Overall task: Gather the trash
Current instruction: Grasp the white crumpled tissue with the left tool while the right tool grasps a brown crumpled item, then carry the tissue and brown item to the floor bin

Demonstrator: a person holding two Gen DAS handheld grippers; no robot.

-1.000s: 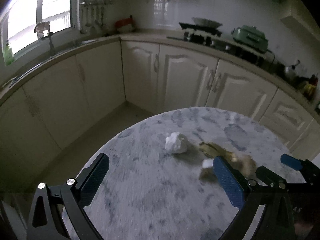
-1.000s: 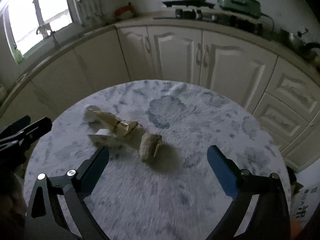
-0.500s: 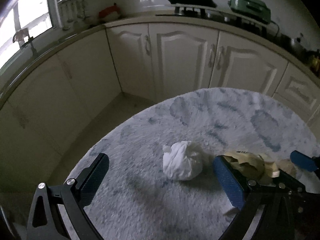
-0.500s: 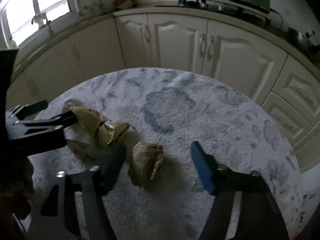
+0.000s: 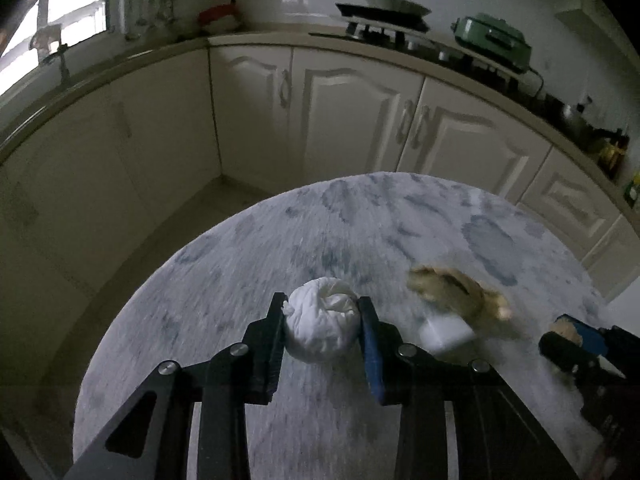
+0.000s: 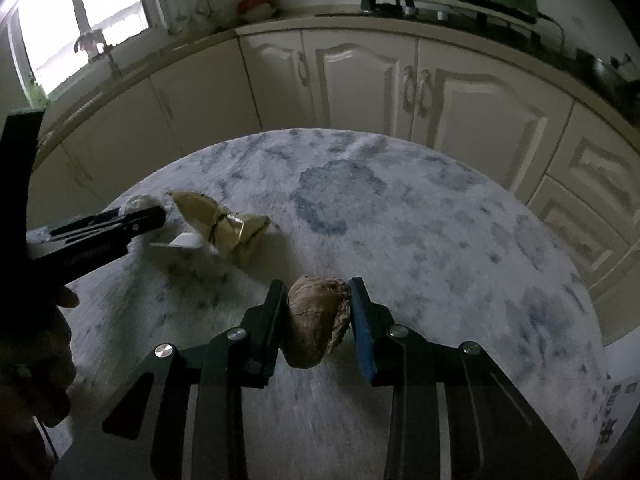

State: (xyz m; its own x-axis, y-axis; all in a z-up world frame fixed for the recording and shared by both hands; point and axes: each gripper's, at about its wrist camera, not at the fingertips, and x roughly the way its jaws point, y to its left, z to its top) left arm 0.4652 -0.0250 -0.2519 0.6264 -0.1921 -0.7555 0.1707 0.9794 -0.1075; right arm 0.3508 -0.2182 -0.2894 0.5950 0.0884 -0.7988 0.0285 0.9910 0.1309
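The left gripper has its fingers closed in on a white tissue wad in the lower middle of its view, both pads pressed against the wad's sides. The right gripper does the same with a brown crumpled wad, low and central in the right wrist view, squeezed between the two pads. Both wads look like scrunched paper: I'd judge them very light, soft and springy, so they give under the fingers rather than slip, and a hold across the thickest part, as here, should keep them. Neither is fragile; the only worry is a loose fold pulling free. Whether either wad is already off the desk I cannot tell. Further out, at the middle left of the right wrist view, a tan wrapper lies crumpled on the grey-mottled top with a small white scrap touching it; being flat and thin, these would be better pinched at a raised crease. Beyond stand cream cabinets under a worktop.
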